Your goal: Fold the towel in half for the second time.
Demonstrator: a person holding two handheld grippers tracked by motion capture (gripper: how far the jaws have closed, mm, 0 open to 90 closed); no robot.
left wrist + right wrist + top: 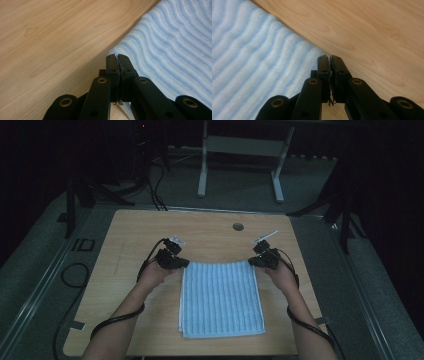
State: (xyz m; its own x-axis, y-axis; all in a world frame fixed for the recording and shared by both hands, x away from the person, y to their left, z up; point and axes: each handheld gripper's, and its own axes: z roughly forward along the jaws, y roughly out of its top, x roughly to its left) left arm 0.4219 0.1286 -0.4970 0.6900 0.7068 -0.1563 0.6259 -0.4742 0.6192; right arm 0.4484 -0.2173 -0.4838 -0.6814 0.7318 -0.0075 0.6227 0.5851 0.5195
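On the wooden table [150,320] lies a folded light-blue striped towel [220,297], roughly in the middle of the tabletop and nearer the person's edge. At its far left corner sits the left gripper [184,263], held in the person's left hand [152,274]; at its far right corner sits the right gripper [251,262], held in the right hand [282,275]. Both grippers point inward toward each other along the towel's far edge, which sags slightly between them.

Seen from the left gripper view, the left gripper [117,56] has its jaws pressed together, with a thin sliver of cloth pinched in the seam between them and the towel [175,55] spreading away to the right over the table [50,37]. Seen from the right gripper view, the right gripper [329,57] is likewise clamped on a thin edge of the towel [249,50], which spreads to the left, with bare table [374,30] on the right.

A black cable [112,320] trails along the left forearm.
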